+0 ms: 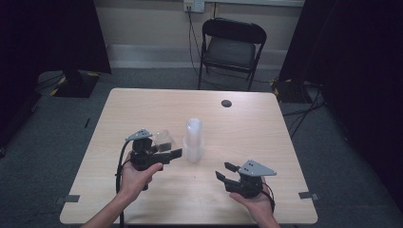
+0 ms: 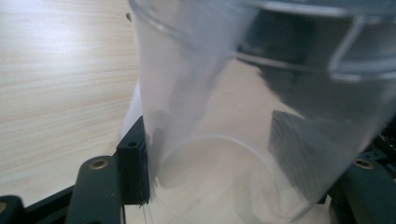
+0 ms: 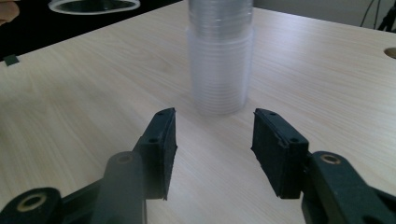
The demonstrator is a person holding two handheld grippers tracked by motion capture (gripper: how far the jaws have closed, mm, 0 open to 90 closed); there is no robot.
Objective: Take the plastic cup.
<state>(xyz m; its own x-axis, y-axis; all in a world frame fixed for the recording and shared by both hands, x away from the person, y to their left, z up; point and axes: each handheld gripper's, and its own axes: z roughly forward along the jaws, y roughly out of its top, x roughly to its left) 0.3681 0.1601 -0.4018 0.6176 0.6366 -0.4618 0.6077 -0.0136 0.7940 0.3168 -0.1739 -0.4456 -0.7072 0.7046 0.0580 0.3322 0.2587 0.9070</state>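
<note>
A single clear plastic cup hangs tilted above the left half of the table, and my left gripper is shut on it. In the left gripper view the cup sits between the two black pads, which press on its sides. A stack of clear cups stands upright mid-table, just right of the held cup. My right gripper hovers near the front right of the table, open with nothing between its jaws. In the right gripper view, the right gripper points at the stack, still short of it.
The light wooden table has a dark round hole near its far edge. A black folding chair stands behind the table. Tape marks lie at the near corners. Dark curtains flank both sides.
</note>
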